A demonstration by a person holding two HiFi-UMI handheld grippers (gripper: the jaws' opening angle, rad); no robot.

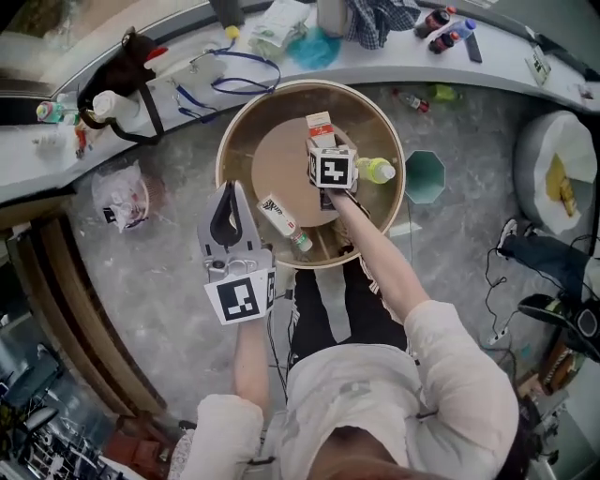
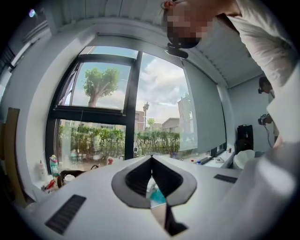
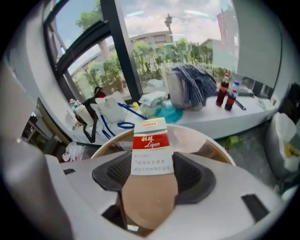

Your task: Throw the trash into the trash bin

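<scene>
A red-and-white cigarette pack (image 1: 321, 127) (image 3: 151, 145) stands upright between the jaws of my right gripper (image 1: 323, 142) (image 3: 152, 174), which is shut on it above the round wooden table (image 1: 234, 141). My left gripper (image 1: 225, 214) (image 2: 151, 161) hovers at the table's near left edge, its jaws closed tip to tip with nothing in them. A white-lined trash bin (image 1: 561, 169) (image 3: 287, 140) holding yellow scraps stands on the floor to the right. On the table lie a white printed carton (image 1: 277, 215), a small bottle (image 1: 300, 244) and a yellow-green bottle (image 1: 377, 170).
A green hexagonal container (image 1: 424, 176) sits on the floor beside the table. A plastic bag (image 1: 122, 195) lies on the floor at left. The curved counter (image 1: 375, 61) behind carries cola bottles (image 1: 436, 21), a teal bag (image 1: 314, 47), cloth and a black bag (image 1: 122, 75).
</scene>
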